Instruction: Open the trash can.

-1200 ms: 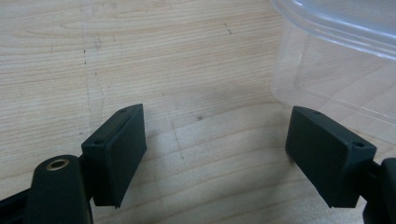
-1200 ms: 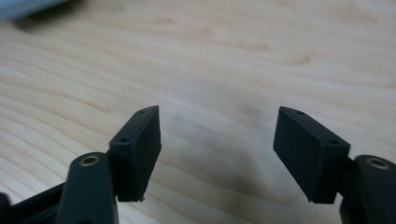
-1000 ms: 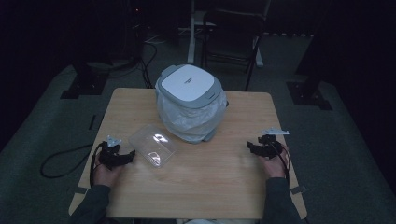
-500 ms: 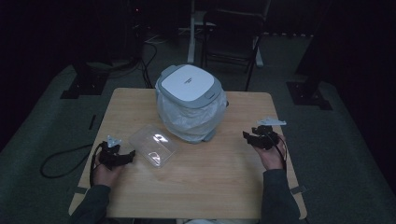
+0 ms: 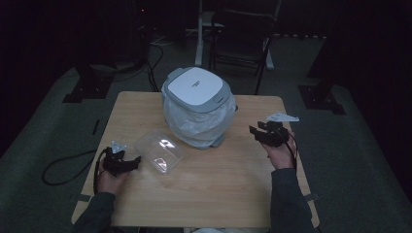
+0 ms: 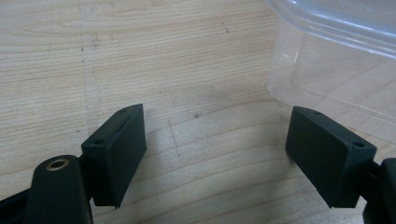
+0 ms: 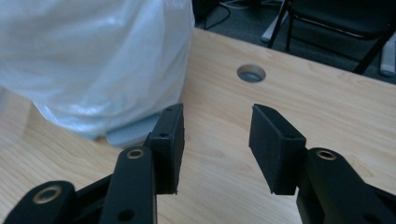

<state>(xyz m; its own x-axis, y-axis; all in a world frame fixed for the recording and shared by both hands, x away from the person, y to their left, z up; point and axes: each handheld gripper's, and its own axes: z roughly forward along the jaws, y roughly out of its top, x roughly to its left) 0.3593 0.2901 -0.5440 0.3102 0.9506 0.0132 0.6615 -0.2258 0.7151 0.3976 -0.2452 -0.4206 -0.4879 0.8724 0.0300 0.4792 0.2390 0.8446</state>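
A grey bin with a white lid (image 5: 197,92) stands at the back middle of the wooden table (image 5: 218,189), wrapped in a clear plastic bag (image 7: 93,60). A clear plastic container (image 5: 158,151) lies left of it. My left gripper (image 5: 135,160) rests on the table just left of that container (image 6: 336,60); it (image 6: 215,126) is open, with bare wood between the jaws. My right gripper (image 5: 252,130) hovers above the table's right side and points at the bin. Its jaws (image 7: 217,112) have just been closing partway, they still stand apart, and nothing is between them.
A round cable hole (image 7: 251,73) is cut in the tabletop behind the bin's right side. A dark chair (image 5: 243,34) stands beyond the table's far edge. A cable (image 5: 58,170) loops on the floor at the left.
The right gripper has risen off the table and moved a little toward the far edge, its jaws narrower than before. The left gripper, container and bin have stayed put.
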